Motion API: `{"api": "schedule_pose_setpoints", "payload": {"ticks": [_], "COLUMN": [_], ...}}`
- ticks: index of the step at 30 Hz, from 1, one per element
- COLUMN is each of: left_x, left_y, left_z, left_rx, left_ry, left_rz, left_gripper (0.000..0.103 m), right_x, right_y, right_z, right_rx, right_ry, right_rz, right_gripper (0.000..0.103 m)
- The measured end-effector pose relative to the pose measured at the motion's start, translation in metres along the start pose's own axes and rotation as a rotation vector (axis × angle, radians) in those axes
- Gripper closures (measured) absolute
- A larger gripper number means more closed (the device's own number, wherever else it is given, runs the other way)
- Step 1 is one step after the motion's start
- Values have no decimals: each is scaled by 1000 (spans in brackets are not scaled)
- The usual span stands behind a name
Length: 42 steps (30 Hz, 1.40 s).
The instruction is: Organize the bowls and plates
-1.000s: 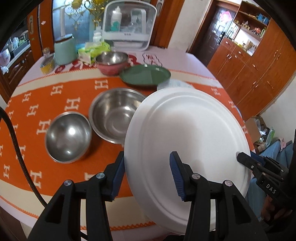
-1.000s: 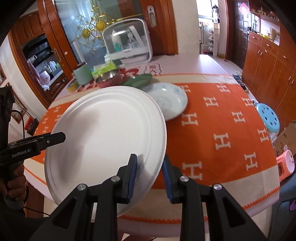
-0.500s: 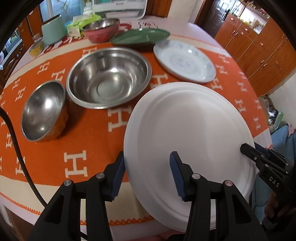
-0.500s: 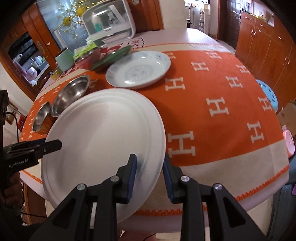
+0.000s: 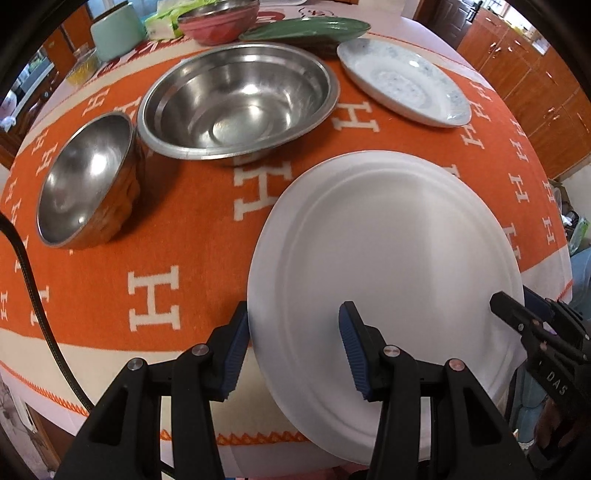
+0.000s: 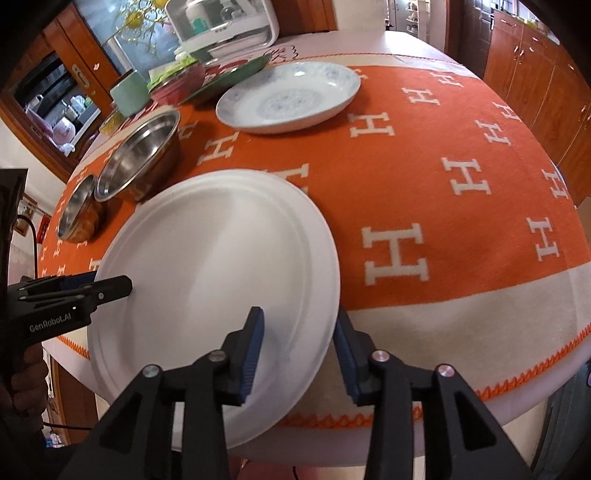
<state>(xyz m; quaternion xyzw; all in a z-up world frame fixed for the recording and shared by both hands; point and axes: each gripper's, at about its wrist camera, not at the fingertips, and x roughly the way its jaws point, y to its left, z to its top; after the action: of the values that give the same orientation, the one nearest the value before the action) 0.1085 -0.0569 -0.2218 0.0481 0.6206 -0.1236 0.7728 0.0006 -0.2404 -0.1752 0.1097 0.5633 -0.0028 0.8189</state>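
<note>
Because the right gripper is letting its jaws spread while the rim of the large round white plate sits between them, that side of the plate is losing its hold. The left gripper straddles the opposite rim with its jaws part-way apart; whether its blue pads actually pinch the rim I cannot tell. The plate lies low over the near edge of the table under the orange cloth with white H letters, and part of it seems to overhang that edge. If it is not resting flat, it could tip toward the person or slide off when released. A careless withdrawal could also drag it.

The contact beneath the plate is hidden. Farther off stand the small steel bowl, the wide steel bowl and the blue-patterned white plate; the green plate and pink bowl are cut off at the top.
</note>
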Motion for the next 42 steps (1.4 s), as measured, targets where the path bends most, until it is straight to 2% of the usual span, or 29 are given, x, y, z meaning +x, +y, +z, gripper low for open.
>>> {"api": "schedule_pose_setpoints", "payload": {"ticks": [2,5,8,10,12,15,19,25,27,31,38,42], "left_x": [1,1,-1,-2,-6,-17,-37,-64,-74,-88,-106,-111], "left_y": [1,1,2,4,6,11,12,10,12,16,34,38], "left_z": [-1,-5,-9,-10,-10,-7,0,10,8,7,2,-1], "left_rx": [-6,3,6,6,5,15,52,128,153,199,266,304], "left_ry": [3,18,37,47,54,48,-2,-81,-102,-133,-201,-228], "left_rz": [-1,-3,4,-3,-18,-18,-41,-90,-106,-144,-193,-214], "left_gripper": [53,52,52,51,44,44,36,33,32,31,30,26], "right_x": [0,3,5,3,1,-7,-21,-42,-48,-60,-83,-94], "right_y": [1,1,1,3,5,8,15,28,34,50,85,101], "right_z": [0,-1,-5,-8,-11,-12,-10,-7,-8,-11,-32,-44], "right_rx": [3,13,34,41,52,65,89,125,141,161,176,175], "right_ry": [6,35,60,57,57,47,7,-61,-86,-138,-270,-332], "right_rz": [6,23,21,19,12,2,-17,-39,-49,-62,-93,-114], "right_gripper": [60,55,54,52,48,47,47,46,37,35,35,35]}}
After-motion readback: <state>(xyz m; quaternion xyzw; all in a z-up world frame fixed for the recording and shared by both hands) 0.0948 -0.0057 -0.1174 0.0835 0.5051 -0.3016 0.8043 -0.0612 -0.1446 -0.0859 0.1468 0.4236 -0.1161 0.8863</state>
